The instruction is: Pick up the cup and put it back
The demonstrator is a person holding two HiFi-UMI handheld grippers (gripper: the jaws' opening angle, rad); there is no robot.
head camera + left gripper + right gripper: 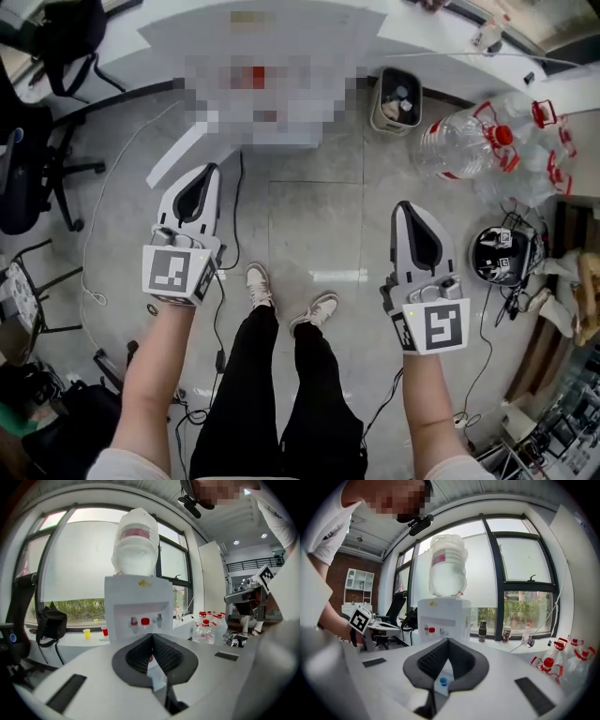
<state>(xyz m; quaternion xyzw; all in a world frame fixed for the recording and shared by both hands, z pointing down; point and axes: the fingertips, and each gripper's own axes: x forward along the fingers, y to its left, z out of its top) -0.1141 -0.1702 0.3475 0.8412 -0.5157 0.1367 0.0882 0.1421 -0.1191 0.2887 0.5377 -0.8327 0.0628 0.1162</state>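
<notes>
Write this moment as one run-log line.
left gripper: shut, empty | right gripper: shut, empty | red cup: on counter beside water dispenser, untouched

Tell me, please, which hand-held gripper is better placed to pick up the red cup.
Left, likely: the left hand-held gripper faces the red cup, left of the dispenser; the right gripper view doesn't show it.

**Left gripper view**
- Boxy white water dispenser (137,609): lower front hidden behind the dark jaws of the left gripper (152,635).
- Small yellow cup (86,633) and small red cup (104,631): too small to tell their contents.

**Right gripper view**
- Small round blue object (443,681), seen through the gap below the closed jaws of the right gripper (447,641): cannot be identified.
- Clear plastic bottles with red caps (548,662): cut off toward the right edge.

**Head view**
- Black office chair (19,187): cut off by the left edge.
</notes>
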